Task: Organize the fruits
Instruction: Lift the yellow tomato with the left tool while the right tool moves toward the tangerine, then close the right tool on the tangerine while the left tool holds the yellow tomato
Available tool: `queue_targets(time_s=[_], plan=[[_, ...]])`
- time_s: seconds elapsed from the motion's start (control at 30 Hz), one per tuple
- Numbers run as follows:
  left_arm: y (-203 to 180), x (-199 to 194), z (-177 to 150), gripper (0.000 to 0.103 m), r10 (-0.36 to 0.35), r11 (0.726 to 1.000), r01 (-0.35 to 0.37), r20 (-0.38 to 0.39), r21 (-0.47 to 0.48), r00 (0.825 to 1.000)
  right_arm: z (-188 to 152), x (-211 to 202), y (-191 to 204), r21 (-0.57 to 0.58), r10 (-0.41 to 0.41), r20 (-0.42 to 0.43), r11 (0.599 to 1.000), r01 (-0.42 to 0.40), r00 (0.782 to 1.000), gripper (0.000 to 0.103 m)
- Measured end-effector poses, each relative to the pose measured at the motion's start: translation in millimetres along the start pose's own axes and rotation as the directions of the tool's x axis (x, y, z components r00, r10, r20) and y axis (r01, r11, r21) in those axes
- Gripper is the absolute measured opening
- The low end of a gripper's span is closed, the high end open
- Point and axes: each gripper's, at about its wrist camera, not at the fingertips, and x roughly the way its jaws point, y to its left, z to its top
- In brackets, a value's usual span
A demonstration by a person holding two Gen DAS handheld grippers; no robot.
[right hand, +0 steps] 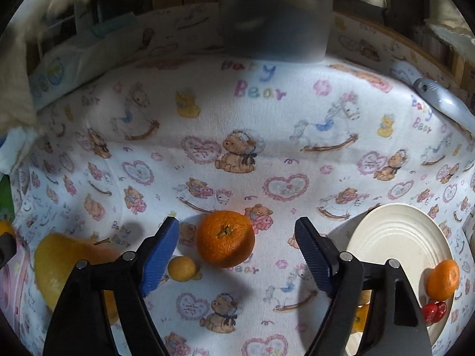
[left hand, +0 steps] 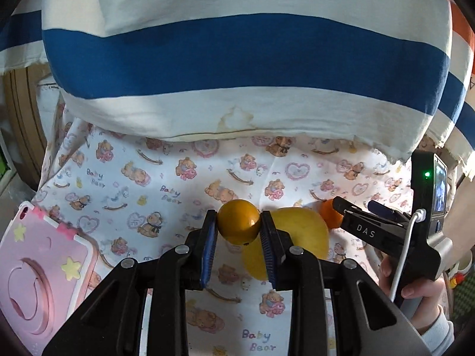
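The left tongs point(left hand: 239, 231) are clenched on a small round orange fruit point(left hand: 239, 222), held above the cloth point(left hand: 133, 184). The right tongs point(right hand: 237, 244) stand released, with a mandarin point(right hand: 225, 238) lying on the cloth between the pads, untouched. It looks light, with soft, slightly yielding peel, so a gentle squeeze across its widest part should do. A plate point(right hand: 394, 237) to the right holds 1 mandarin and something small and red, perhaps a strawberry. A large yellow fruit point(right hand: 59, 261) lies left.
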Motion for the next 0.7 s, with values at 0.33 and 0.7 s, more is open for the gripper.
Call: queue_targets(time_s=[0.33,0.7], plan=[[2.8,3.0,-1.9,0.028,0.002,1.0,-0.002,-0.01,-0.013,1.0,-7.2,26.5,8.5,0.046,0.014,-0.092,0.999,-0.01,0.996,0.051],[-23.4,-20.8,-8.6,0.028,-0.076,0.996,0.075,0.023,0.048,0.997,-36.0,-37.2,-7.1,0.016,0.069,-0.016,0.998,-0.068,0.998,0.049]])
